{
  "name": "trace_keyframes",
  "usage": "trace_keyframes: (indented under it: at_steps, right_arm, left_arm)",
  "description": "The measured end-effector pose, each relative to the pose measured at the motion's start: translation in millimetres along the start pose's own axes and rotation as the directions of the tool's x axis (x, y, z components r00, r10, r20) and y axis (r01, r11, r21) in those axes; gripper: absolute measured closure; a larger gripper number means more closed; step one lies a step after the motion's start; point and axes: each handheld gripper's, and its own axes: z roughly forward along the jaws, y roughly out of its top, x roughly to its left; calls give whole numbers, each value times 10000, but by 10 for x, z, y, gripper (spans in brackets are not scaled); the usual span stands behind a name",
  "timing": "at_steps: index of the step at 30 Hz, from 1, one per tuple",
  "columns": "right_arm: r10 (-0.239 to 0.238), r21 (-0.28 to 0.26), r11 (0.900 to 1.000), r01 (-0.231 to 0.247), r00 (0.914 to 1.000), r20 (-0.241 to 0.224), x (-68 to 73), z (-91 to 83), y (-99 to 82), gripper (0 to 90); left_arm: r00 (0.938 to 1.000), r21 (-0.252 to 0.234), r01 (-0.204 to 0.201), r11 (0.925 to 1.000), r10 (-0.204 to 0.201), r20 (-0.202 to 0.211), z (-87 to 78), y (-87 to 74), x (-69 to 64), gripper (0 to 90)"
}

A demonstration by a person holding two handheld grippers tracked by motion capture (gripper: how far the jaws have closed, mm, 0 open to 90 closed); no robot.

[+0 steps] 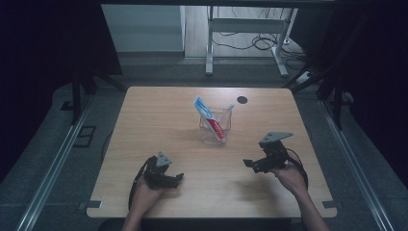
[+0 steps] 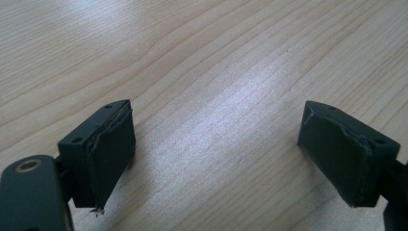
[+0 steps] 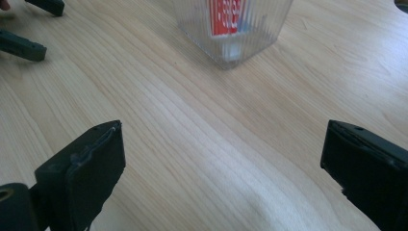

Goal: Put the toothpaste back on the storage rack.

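Observation:
A clear ribbed glass cup (image 1: 215,127) stands upright near the table's middle, holding a red, white and blue toothpaste tube (image 1: 210,118) and a slim toothbrush (image 1: 228,109) that lean out of it. The cup's base (image 3: 232,26) appears ahead in the right gripper view. My left gripper (image 1: 179,177) rests low at the front left, open, with bare wood between its pads (image 2: 113,154). My right gripper (image 1: 248,163) sits at the front right, open and empty, its jaws pointing left toward the cup.
The wooden table (image 1: 159,115) has a dark round hole (image 1: 242,100) near its far edge. In the right gripper view the other gripper's black jaws (image 3: 24,45) lie at the upper left. Beyond the table stand metal desk legs (image 1: 210,43) and cables on the floor.

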Motion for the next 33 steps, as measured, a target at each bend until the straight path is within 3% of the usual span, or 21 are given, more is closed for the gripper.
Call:
trace_keyframes:
  at_steps: [14,21,33]
  right_arm:
    - [265,80,9996,-268,9989,384,-28,-96,-348,14]
    - [235,266,9993,-253,9975,664,-7,-58,-531,14]
    - [294,392,9987,-321,9974,658,40,72,-764,14]
  left_arm:
    - [10000,-26,63,10000,-63,-12,1,-1,-5,130]
    - [10000,-30,60,10000,-60,-11,2,-1,-5,130]
    - [10000,-28,17,10000,-17,-16,1,0,-2,130]
